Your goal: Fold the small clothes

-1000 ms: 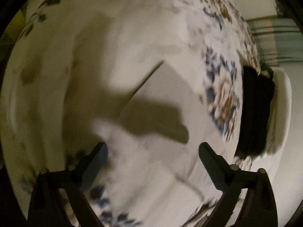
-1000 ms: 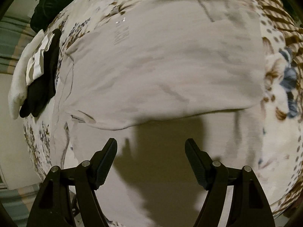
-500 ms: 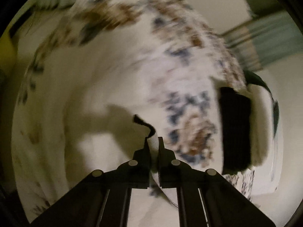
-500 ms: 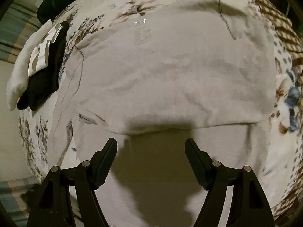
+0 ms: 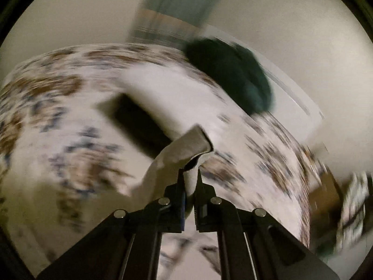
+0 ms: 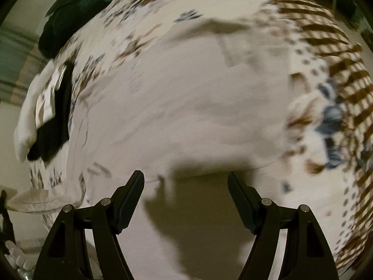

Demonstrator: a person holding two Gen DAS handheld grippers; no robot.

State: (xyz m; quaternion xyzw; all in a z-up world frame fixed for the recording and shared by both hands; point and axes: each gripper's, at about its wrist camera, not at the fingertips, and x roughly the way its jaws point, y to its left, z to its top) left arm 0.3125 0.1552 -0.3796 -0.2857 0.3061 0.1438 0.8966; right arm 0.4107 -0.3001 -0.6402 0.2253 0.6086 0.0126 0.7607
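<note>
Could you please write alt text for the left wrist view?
The left claw is shut on a corner of pale cloth, lifted above a floral bedspread. The blurred frame shows a dark green garment at the bed's far edge.

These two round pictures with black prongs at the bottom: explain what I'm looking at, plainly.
Each picture comes from a fisheye camera mounted on a hand-held gripper; a person holds one in each hand. The black prongs are the gripper's fingers.

In the left wrist view, the left gripper is shut on a corner of the beige garment, lifted above a floral bedspread. The picture is blurred by motion.

In the right wrist view, the right gripper is open, holding nothing, over the same beige garment spread on the bedspread. At the left edge lies a stack of folded clothes, white and black, with a dark green item beyond it.
</note>
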